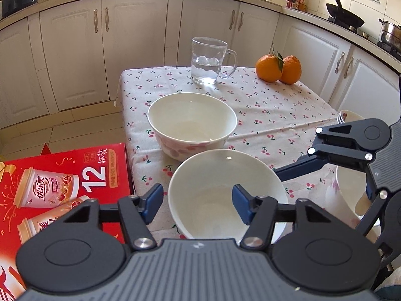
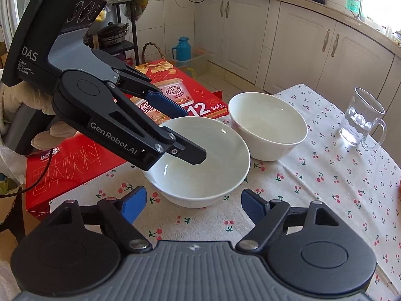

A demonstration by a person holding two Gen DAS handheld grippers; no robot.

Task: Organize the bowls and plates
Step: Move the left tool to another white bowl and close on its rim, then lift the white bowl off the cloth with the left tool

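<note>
Presently, 2 white bowls are seen on the cherry-print table [image 1: 275,115], the near bowl [image 1: 225,175] just beside the far bowl [image 1: 191,115], at the edge next to a red box [image 1: 75,175]. The near bowl's left rim is straddled by the left gripper [image 1: 198,200]: 1 finger is set inside the bowl, 1 outside, and the jaws are held apart with no pad seen pressing on the wall. The right gripper [image 2: 193,200] is likewise held apart, with that bowl's outer wall just ahead of its fingertips. Being round, the bowl offers no long axis. The left gripper is judged the nearer to a grip, needing only to be closed on the rim.
</note>
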